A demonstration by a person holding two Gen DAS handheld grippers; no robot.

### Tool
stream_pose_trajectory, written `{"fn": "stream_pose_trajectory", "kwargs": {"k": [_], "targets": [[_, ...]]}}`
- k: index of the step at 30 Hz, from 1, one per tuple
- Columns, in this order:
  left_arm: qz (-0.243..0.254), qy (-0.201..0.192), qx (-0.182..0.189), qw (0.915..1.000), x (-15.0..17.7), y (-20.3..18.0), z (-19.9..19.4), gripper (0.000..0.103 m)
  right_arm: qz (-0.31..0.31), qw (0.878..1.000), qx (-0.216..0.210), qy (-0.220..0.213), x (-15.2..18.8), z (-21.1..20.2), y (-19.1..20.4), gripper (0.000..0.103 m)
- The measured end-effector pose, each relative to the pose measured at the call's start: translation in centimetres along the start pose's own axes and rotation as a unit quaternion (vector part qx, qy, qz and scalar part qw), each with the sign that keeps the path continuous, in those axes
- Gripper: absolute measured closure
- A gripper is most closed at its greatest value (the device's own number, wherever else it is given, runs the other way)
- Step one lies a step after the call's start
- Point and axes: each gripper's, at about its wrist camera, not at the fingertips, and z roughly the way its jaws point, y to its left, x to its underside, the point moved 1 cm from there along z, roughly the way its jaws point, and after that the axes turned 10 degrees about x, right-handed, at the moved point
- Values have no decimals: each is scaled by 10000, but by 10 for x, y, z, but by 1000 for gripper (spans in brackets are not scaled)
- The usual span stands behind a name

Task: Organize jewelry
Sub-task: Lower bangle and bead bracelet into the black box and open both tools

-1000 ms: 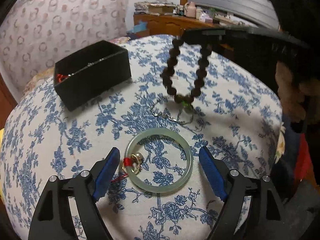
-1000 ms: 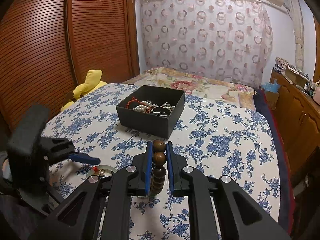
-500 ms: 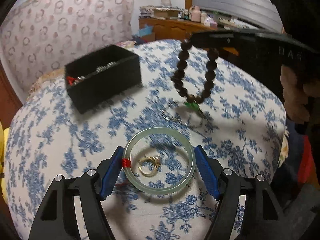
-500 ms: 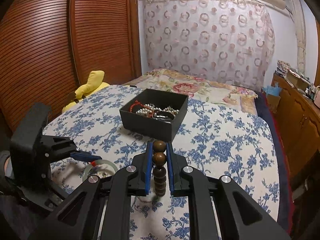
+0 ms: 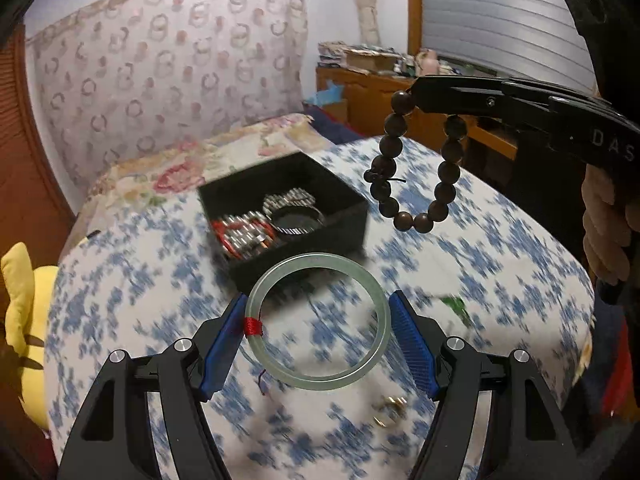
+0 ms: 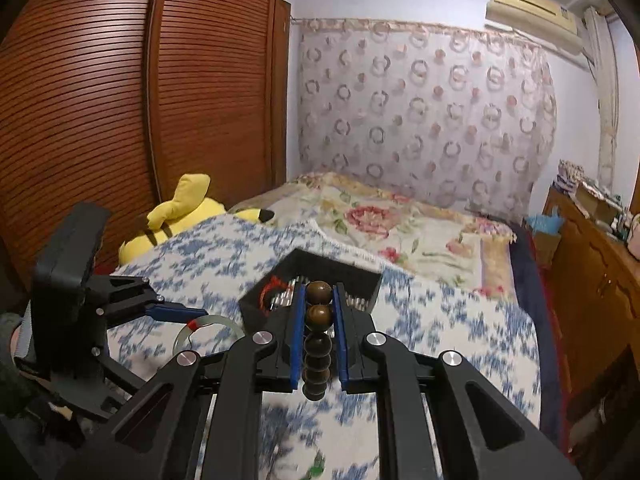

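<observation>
**Both tools carry a bracelet above the flowered cloth**

The left tool (image 5: 318, 326) has its two blue pads set wide and clamped on a pale green bangle (image 5: 318, 322), one pad against each side of the ring. Its jaws have just closed in a little, with the bangle between them. A red thread (image 5: 253, 326) is wound round the bangle right at the left pad. The ring hangs clear of the blue-flowered cloth (image 5: 500, 264) below it.

Straight ahead of this tool, past the bangle's far edge, stands a black box (image 5: 344, 206) with its top open. Inside lie silvery beads, a red cord and a dark band, blurred. Below the tool and slightly to its right, a small gold ring (image 5: 390, 414) lies on the cloth. Further right there is a small green piece (image 5: 454, 306), too blurred to name.

The right tool (image 6: 318, 300) is nearly closed, its blue pads pinching two brown beads of a wooden bead bracelet (image 6: 318, 314). The rest of the loop hangs down under the pads. In the left wrist view the same bracelet (image 5: 416, 168) dangles freely from the right tool's tip, up and to the right of the left tool, beside the box and not touching it. A hand (image 5: 604, 224) grips that tool's handle.

From the right tool, the box (image 6: 360, 276) sits just ahead, behind the pinched beads. The left tool (image 6: 188, 314) and its bangle (image 6: 208, 326) are low to its left. A yellow plush toy (image 6: 188, 208) lies further off on that side.
</observation>
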Motion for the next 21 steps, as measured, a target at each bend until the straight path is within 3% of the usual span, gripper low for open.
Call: {"fn": "stream_pose_trajectory", "kwargs": {"k": [8, 21], "targets": [[-214, -182, -156, 9995, -27, 29, 4, 34, 149, 9997, -58, 200, -20, 47, -6, 88], [-465, -125, -157, 9987, -41, 50, 25, 34, 407, 9956, -176, 826, -3, 96, -9, 87]]}}
